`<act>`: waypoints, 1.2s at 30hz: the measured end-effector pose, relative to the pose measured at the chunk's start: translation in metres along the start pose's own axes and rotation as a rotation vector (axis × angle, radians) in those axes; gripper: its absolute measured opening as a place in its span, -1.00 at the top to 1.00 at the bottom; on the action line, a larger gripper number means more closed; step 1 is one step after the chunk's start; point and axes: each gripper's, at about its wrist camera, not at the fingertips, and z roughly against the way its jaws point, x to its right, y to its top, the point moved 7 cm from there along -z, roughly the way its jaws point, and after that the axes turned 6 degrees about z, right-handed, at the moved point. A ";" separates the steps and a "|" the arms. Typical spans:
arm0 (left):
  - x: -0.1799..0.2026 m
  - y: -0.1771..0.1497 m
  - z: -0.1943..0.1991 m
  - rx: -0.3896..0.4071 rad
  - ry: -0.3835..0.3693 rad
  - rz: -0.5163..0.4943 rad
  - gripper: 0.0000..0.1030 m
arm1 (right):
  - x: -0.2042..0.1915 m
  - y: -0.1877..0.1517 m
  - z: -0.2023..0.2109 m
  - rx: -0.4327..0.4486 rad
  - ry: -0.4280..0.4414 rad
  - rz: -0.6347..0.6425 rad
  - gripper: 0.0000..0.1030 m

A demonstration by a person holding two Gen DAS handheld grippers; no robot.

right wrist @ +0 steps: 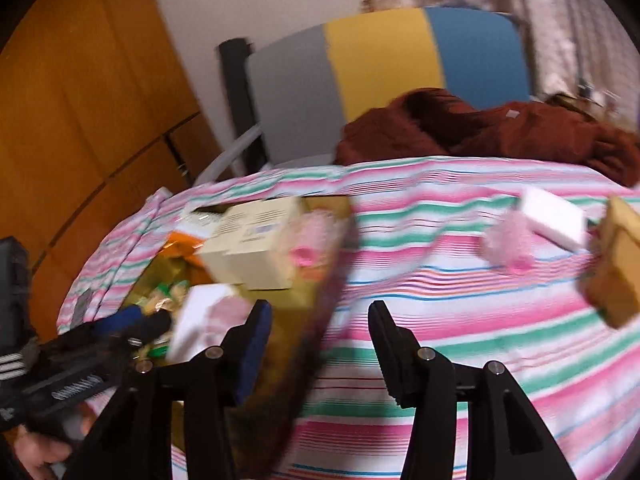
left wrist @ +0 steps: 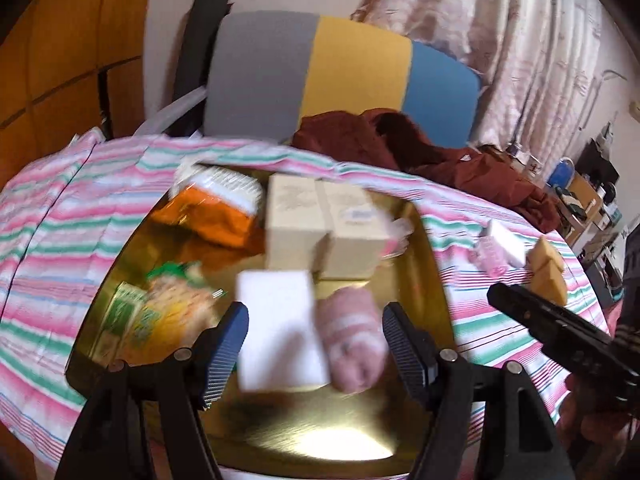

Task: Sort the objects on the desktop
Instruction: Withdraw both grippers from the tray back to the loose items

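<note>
A striped cloth [left wrist: 72, 216] in pink, green and white covers the table, and on it sits a gold tray [left wrist: 424, 264] that already carries most of the sorted items: two cream boxes [left wrist: 320, 224] side by side at the back, an orange packet [left wrist: 216, 216] to their left, green-and-yellow snack packets [left wrist: 160, 312] in the near left corner. Nearer the front of the tray lie a white block [left wrist: 280, 328] and a pink striped roll [left wrist: 354, 344], touching each other. The left gripper [left wrist: 314, 354] hovers over them with its jaws wide apart; both items show in the gap, but the blue pads [left wrist: 224, 356] press on neither. Out on the cloth, well to the right of the tray, lie another white block [right wrist: 554, 220], a pink fluffy piece [right wrist: 508, 244] just beside it and a tan box [right wrist: 612, 272]. The right gripper [right wrist: 320, 346] hangs over the tray's right edge and bare cloth, jaws parted and empty
</note>
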 end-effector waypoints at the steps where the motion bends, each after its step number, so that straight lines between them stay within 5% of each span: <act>1: 0.009 0.001 0.000 0.003 -0.008 -0.010 -0.37 | 0.011 -0.001 0.003 0.004 -0.018 -0.014 0.00; 9: 0.093 -0.005 -0.016 -0.037 -0.098 -0.101 -0.37 | 0.108 -0.020 0.034 0.027 -0.195 -0.095 0.00; 14: 0.140 -0.016 -0.035 -0.081 -0.129 -0.144 -0.37 | 0.167 -0.031 0.060 0.053 -0.335 -0.133 -0.19; 19: 0.174 -0.022 -0.059 -0.124 -0.132 -0.169 -0.38 | 0.207 -0.039 0.072 0.048 -0.357 -0.205 -0.19; 36: 0.237 -0.026 -0.113 -0.126 -0.053 -0.287 -0.38 | 0.229 -0.049 0.079 0.058 -0.332 -0.238 -0.20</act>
